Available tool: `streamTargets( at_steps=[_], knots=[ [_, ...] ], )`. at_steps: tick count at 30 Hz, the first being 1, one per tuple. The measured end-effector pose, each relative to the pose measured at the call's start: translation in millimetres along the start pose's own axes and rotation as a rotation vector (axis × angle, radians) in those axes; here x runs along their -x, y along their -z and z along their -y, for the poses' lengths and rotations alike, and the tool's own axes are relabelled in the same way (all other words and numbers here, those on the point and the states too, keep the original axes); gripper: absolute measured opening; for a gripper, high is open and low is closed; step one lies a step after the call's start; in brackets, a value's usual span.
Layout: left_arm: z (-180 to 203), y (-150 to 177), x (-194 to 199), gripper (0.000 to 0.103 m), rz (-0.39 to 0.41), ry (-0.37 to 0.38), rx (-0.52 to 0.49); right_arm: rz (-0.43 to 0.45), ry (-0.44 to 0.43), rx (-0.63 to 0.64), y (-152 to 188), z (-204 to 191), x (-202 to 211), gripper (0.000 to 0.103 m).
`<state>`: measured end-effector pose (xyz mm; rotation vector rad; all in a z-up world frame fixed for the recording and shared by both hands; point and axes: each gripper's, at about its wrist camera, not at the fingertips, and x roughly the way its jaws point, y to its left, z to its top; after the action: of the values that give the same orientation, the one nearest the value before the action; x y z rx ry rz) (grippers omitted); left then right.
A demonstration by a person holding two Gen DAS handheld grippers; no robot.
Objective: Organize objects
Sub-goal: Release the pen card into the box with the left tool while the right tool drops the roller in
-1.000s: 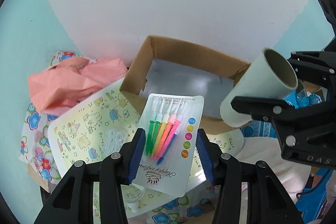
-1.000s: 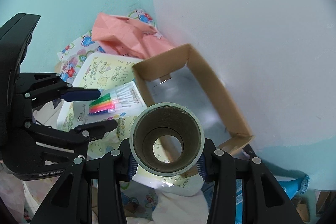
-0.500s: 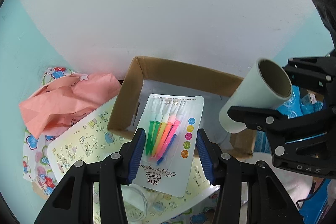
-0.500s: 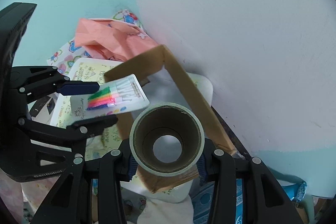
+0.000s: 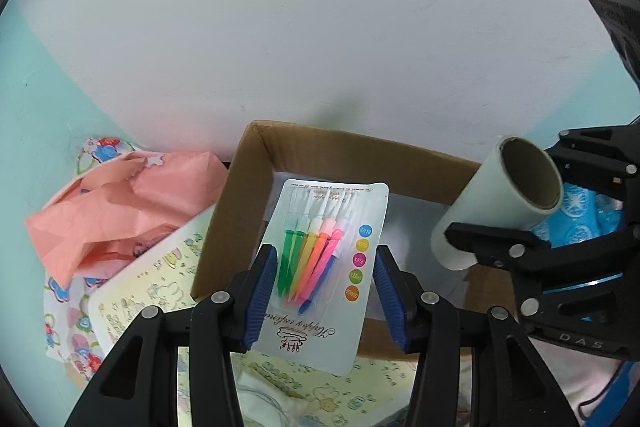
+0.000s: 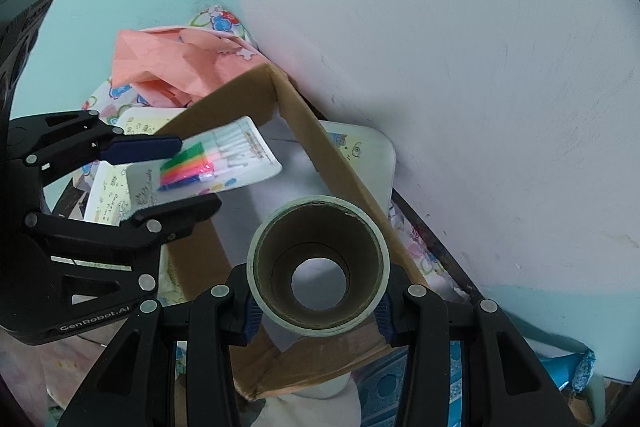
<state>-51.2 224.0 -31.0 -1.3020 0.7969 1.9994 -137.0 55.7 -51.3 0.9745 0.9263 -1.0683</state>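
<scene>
Pinching candle pack (image 5: 320, 267), left fingers (image 5: 264, 287) hide edges; right fingers (image 6: 250, 311) clamp roll (image 6: 318, 263), box (image 5: 240, 195) floor obscured.

The left gripper (image 5: 325, 281) points steeply down over the near edge of the cardboard box (image 5: 244, 187), its blue-padded fingers (image 5: 262, 291) pressed against the two long edges of a candle pack (image 5: 324, 267), which it holds flat and lifted above the box's opening. The right gripper (image 6: 318, 301) hangs just beside it over the same box, toward the box's right end, also aimed steeply down. Its jaws are clamped on the sides of a cardboard roll (image 6: 318, 267), whose open core faces the camera.
</scene>
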Motion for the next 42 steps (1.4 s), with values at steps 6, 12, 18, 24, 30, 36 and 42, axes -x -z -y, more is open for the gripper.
streamTargets(
  at_steps=[6, 12, 18, 24, 30, 36, 42],
  knots=[
    [2.5, -1.1, -14.5, 0.051, -0.014, -0.013, -0.005, -0.018, 0.002, -0.018, 4.6, 8.8, -15.3, 0.048],
    [6.2, -3.3, -26.5, 0.051, -0.020, -0.019, -0.014, -0.034, -0.005, -0.014, 9.7, 15.1, -23.8, 0.048],
    [10.2, -3.1, -32.4, 0.055, -0.001, -0.078, -0.038, -0.040, -0.003, -0.003, 11.8, 17.5, -27.5, 0.048],
    [2.1, -2.7, -36.4, 0.065, -0.015, -0.123, -0.007, -0.044, 0.022, 0.018, 12.5, 13.0, -26.1, 0.048],
    [-1.6, 0.2, -31.3, 0.071, -0.010, -0.167, -0.007, -0.051, 0.026, 0.028, 12.6, 10.8, -26.6, 0.048],
    [-0.8, 4.8, -24.4, 0.075, -0.015, -0.178, -0.005, -0.052, 0.023, 0.033, 12.4, 8.7, -26.2, 0.048],
    [2.3, 15.0, -23.4, 0.078, -0.022, -0.185, -0.026, -0.052, 0.024, 0.036, 9.3, 4.7, -27.6, 0.049]
  ],
)
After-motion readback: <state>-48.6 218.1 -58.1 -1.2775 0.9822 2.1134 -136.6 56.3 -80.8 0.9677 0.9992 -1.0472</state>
